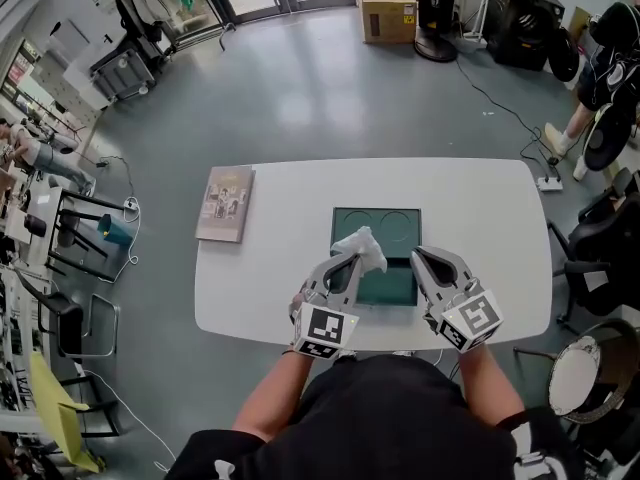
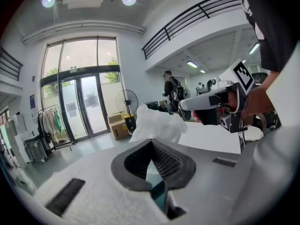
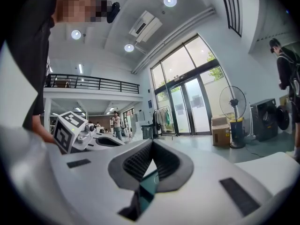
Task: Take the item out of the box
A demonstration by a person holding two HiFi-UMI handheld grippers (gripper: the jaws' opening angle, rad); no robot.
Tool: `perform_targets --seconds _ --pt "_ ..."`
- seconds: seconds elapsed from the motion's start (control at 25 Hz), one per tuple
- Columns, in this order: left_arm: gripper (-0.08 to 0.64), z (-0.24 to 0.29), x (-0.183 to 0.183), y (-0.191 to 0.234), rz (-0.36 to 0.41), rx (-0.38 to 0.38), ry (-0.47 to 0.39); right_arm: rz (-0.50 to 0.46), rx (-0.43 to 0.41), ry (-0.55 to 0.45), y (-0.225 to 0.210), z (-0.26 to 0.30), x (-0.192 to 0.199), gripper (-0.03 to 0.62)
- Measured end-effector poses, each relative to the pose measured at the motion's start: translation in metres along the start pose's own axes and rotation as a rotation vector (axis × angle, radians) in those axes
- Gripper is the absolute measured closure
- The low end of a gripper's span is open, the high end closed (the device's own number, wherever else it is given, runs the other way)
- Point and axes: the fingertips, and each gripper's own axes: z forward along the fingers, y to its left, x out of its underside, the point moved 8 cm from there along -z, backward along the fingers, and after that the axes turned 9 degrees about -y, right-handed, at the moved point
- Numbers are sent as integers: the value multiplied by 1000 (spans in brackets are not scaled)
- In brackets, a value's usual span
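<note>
Pinching the white crumpled item (image 1: 362,246) at their very tips, the jaws of the left gripper (image 1: 354,260) stand pressed together. In the left gripper view the item (image 2: 157,124) bulges up just past the point where the two dark pads meet, at 12 o'clock from the tip of the left gripper (image 2: 151,143). Whether it is paper or cloth cannot be told.

From the head view the item sits over the near left part of the dark green box (image 1: 398,286), which lies open near the middle of the white table (image 1: 480,218). The half of the box toward 12 o'clock shows two round outlines. The left gripper reaches in from 7 o'clock, so the item lies at about 1 o'clock from its marker cube.

The right gripper (image 1: 418,256) is at 3 o'clock from the item, near it but apart from it, with its tip over the right side of the box. In the right gripper view the jaws of the right gripper (image 3: 152,143) are closed on each other with nothing between them, and a strip of the green box shows below them.

A booklet (image 1: 225,203) lies flat on the table at about 9 o'clock from the box, well apart from both grippers.
</note>
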Motion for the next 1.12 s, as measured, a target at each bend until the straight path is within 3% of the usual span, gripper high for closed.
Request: perform_targets --seconds 0.16,0.36,0.64,1.12 --pt "549 -12 -12 11 -71 -59 -103 -11 17 -9 2 -1 -1 586" --pt "549 -28 -14 17 -73 -125 -164 -43 15 -13 7 3 -3 586" --pt "549 -40 -16 18 -234 -201 -227 -56 1 -7 12 4 -3 586" --pt "549 -50 -15 20 -214 -241 -282 -64 9 -3 18 9 -3 586"
